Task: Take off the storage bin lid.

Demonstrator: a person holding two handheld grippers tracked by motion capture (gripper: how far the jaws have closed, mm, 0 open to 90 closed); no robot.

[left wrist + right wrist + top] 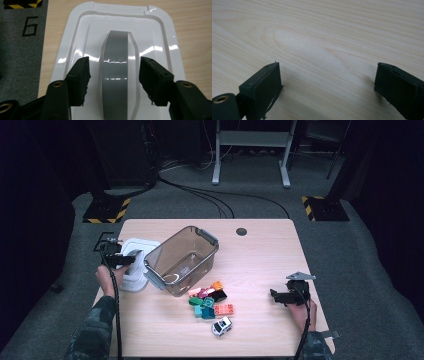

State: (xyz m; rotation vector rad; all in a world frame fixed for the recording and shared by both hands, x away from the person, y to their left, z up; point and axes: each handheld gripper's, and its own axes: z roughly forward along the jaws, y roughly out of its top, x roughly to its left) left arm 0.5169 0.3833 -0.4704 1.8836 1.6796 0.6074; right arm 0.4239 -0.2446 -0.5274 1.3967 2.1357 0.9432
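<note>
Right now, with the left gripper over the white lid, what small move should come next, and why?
Probably lift the left gripper straight up off the white lid: its jaws stand apart on either side of the grey handle with gaps showing, and the lid lies flat on the table beside the clear bin.

Recording lab or test studio, not a home. A pale wooden table [260, 245] stands alone on grey carpet [350, 250] in a dark room; behind the table, black cables [200, 195] run across the floor to a grey metal stand [250, 150]. Black-and-yellow hazard-striped base plates [106, 210] sit on the carpet off both far corners of the table, and a number "6" [30, 25] is marked on the carpet just left of it.
</note>
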